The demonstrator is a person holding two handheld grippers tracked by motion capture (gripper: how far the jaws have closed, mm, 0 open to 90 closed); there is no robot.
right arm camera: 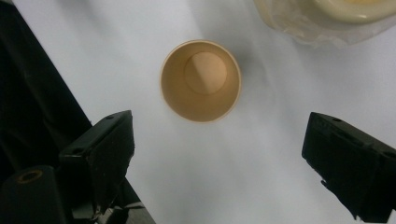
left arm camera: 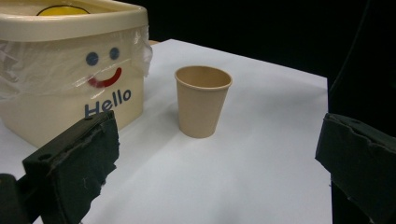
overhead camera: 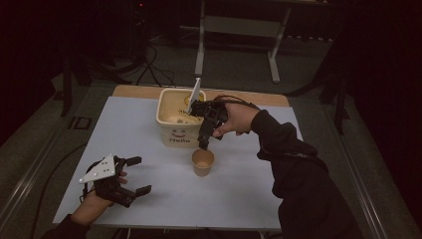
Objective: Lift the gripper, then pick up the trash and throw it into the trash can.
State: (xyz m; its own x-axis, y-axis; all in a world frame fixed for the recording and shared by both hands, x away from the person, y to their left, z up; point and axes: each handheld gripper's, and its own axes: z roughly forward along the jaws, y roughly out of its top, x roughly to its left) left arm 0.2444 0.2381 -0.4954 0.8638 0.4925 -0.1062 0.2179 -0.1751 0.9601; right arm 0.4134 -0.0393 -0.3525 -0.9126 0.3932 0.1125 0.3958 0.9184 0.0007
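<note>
2 things stand on my counter (overhead camera: pixel 149 199): a cream tub (overhead camera: pixel 175 130) printed with a smiling face and "Hello", set near the far edge around its middle, and a brown paper cup (overhead camera: pixel 203 162) upright just in front of the tub, toward the counter's centre. The 2 stand close but apart. A clear plastic liner (left arm camera: pixel 56 65) is folded over the tub's rim. In the right gripper view the cup's inside looks bare.

My right hand-held gripper (overhead camera: pixel 204 144) hangs directly above the cup, pointing down at its mouth, jaws spread wide with nothing between them; my right hand (overhead camera: pixel 238 119) holds it beside the tub. My left hand-held gripper (overhead camera: pixel 141 175) rests near the counter's near-left corner, well apart from the cup, its jaws also wide and holding nothing, aimed toward the cup and tub.
</note>
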